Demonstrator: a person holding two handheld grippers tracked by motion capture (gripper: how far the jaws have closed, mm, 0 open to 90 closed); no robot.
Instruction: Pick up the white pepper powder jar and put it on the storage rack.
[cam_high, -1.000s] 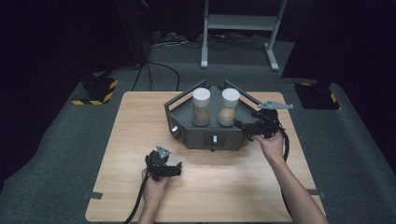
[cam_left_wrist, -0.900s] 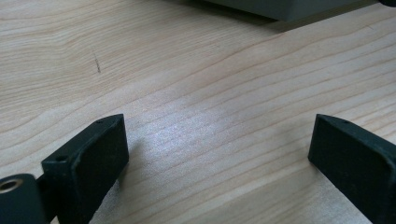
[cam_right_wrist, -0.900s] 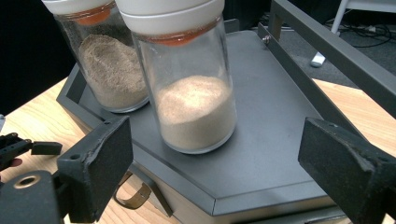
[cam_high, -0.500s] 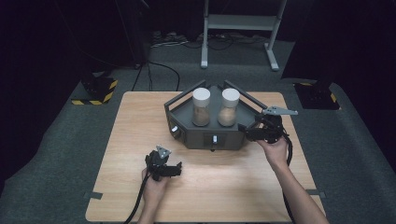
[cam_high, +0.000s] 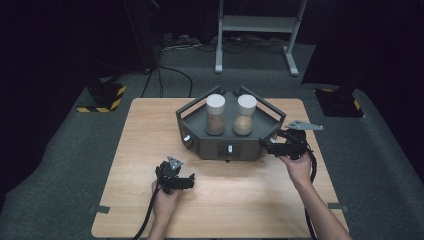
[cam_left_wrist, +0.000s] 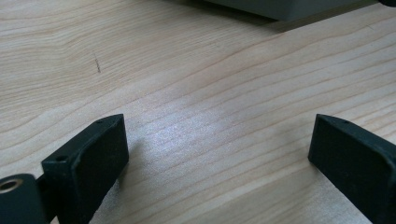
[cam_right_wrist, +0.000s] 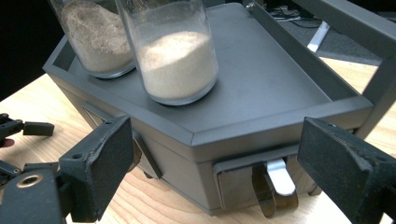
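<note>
Right gripper (cam_high: 267, 146), jaws wide and empty, faces the box's (cam_right_wrist: 261, 112) lever (cam_right_wrist: 280, 179) at centre right; left gripper (cam_high: 187, 182) rests open, lower left.

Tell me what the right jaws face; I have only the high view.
Observer: A small drawer low in the box's side, with a metal pull.
Operator: Are the jaws on the pull?
Observer: No. The right gripper is open and looks short of it; the pull shows in the gap.
Operator: And the left?
Observer: The left gripper is open over bare table, holding nothing.
</note>
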